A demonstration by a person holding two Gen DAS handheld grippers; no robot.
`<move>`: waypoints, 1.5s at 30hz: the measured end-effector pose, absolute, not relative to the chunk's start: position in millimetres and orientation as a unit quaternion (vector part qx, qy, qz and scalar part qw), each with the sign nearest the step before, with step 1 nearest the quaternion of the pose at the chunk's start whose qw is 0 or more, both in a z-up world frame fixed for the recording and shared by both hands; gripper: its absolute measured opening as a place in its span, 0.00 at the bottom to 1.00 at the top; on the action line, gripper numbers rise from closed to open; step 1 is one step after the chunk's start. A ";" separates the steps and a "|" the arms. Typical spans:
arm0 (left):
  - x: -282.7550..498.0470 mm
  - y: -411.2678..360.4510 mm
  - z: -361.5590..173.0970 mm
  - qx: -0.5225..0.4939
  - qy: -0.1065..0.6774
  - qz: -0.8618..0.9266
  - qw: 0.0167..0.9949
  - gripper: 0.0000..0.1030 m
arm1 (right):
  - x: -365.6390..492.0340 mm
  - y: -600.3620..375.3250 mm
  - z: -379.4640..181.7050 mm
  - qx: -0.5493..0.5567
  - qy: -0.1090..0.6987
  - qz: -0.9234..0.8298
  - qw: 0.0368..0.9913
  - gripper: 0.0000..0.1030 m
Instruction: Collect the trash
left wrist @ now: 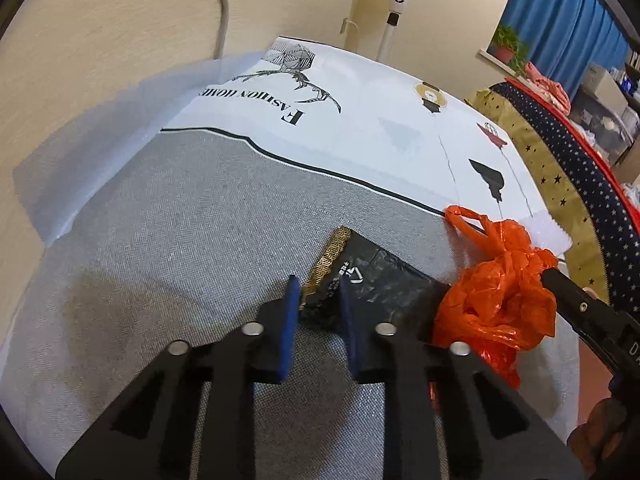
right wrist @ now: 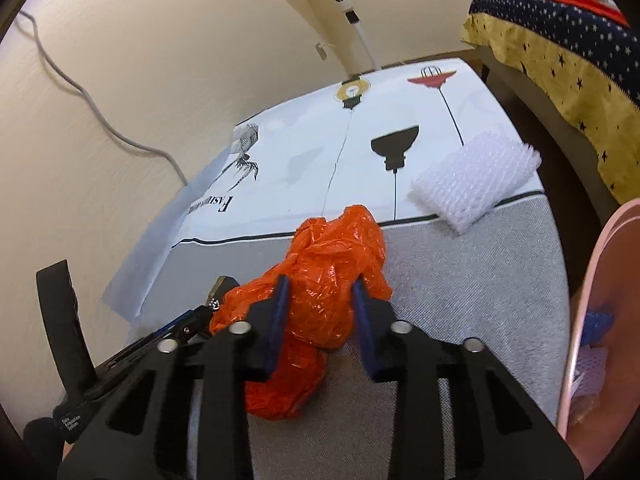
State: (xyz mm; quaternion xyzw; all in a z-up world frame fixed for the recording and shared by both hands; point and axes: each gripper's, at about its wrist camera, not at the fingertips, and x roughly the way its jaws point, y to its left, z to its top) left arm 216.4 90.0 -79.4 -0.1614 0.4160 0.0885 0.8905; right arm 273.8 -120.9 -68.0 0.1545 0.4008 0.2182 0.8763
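— Where is the orange bag (right wrist: 320, 280)?
— On the grey part of the surface (right wrist: 480, 280), wedged between the pads of the right hand-held gripper (right wrist: 320, 290), which clench its crumpled top.
— And the left hand-held gripper (left wrist: 318, 292)?
— Just beside the orange bag, nearly closed, pinching the edge of a black wrapper (left wrist: 384, 280) with a gold strip.
— Anything else?
— White foam netting (right wrist: 476, 184) lies beyond the orange bag.

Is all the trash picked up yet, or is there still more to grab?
Not yet. Some bits already sit in the pink bin. Right now the right gripper squeezes the orange plastic bag, and the left gripper pinches the black wrapper. Both are still on the table. The white foam net is untouched, so it's left.
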 end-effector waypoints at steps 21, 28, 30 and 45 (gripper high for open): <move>172.6 75.7 -18.2 -0.157 0.330 0.043 0.930 0.04 | 219.4 -153.3 6.7 0.102 0.318 0.174 0.926 0.16; 152.6 68.1 6.9 -0.141 0.306 0.030 0.941 0.04 | 191.4 -164.6 37.8 0.073 0.298 0.162 0.938 0.16; 146.3 65.0 12.5 -0.134 0.301 0.026 0.944 0.04 | 181.6 -171.3 45.5 0.071 0.293 0.158 0.941 0.16; 109.4 46.2 43.5 -0.120 0.270 0.003 0.955 0.04 | 129.4 -207.5 102.5 0.035 0.260 0.135 0.955 0.16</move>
